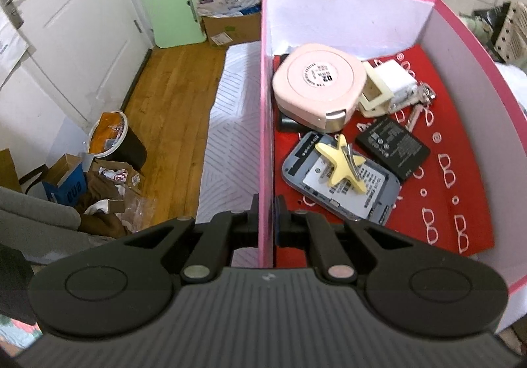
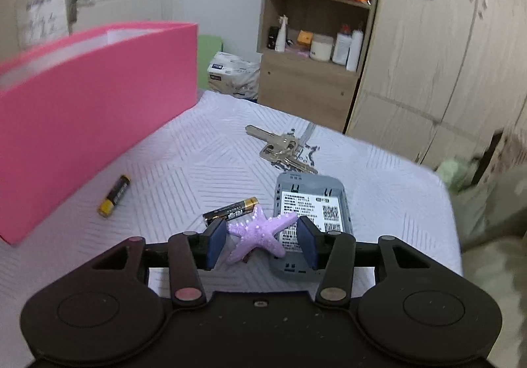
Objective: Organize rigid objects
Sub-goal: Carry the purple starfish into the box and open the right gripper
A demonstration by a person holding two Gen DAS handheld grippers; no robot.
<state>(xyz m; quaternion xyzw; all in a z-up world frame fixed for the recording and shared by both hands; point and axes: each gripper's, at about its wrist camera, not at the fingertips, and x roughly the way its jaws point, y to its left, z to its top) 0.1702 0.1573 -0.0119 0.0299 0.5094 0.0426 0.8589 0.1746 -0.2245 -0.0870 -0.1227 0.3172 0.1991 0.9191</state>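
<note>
My left gripper [image 1: 266, 215] is shut on the left wall of the pink box [image 1: 267, 124]. Inside the box lie a pink round device [image 1: 318, 85], a white charger [image 1: 395, 80], a black battery pack [image 1: 392, 145], a grey device [image 1: 339, 180] with a yellow star clip [image 1: 341, 164] on it, and keys [image 1: 423, 98]. My right gripper [image 2: 262, 241] is open around a purple starfish [image 2: 260, 231] on the white bed cover. Next to it lie a grey device [image 2: 311, 203], two AA batteries [image 2: 230, 210] [image 2: 113, 195] and keys [image 2: 283, 149]. The pink box [image 2: 92, 114] stands at left.
The bed's left edge [image 1: 210, 124] drops to a wooden floor with a bin [image 1: 112, 137] and cardboard clutter. Beyond the bed's far edge stand a wooden shelf unit [image 2: 316, 39] and a wardrobe [image 2: 444, 55].
</note>
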